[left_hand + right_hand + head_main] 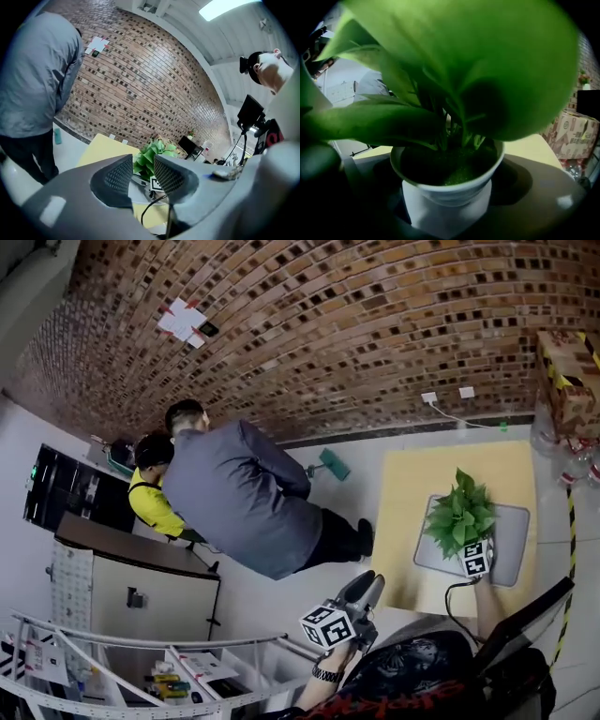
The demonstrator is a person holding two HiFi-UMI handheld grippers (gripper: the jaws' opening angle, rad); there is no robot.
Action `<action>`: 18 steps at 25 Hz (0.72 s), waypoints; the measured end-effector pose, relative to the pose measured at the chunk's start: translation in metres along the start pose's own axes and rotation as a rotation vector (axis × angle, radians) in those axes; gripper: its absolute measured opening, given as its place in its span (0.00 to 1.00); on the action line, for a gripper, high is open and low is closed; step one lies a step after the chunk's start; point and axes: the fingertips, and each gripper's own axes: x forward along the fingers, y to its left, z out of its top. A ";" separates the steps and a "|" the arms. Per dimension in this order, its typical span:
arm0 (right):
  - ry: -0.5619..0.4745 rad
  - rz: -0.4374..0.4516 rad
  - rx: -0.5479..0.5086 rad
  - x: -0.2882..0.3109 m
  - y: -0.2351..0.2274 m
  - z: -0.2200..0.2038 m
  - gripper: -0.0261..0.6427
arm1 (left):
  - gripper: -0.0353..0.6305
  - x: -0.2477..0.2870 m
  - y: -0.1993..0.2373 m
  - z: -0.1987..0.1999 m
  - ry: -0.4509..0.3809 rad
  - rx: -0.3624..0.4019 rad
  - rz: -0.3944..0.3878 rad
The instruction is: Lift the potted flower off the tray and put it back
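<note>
no text legible; cardboard box point(574, 135) print too blurred.

There is one potted flower point(459, 510), one grey tray point(514, 563) and one yellow worktop point(408, 512). There are two grippers, the left gripper point(367, 587) and the right gripper point(471, 542). Two people stand by the brick wall, a person in grey point(239, 493) and a person in yellow point(155, 498). Two wall sockets, the left socket point(429, 397) and the right socket point(466, 392), sit beyond the worktop's far edge. One cardboard box point(570, 381) stands past its far right corner.
</note>
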 end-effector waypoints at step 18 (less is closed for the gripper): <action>-0.041 -0.226 0.036 -0.133 0.035 0.024 0.91 | 0.24 -0.065 -0.034 -0.021 0.162 0.229 -0.310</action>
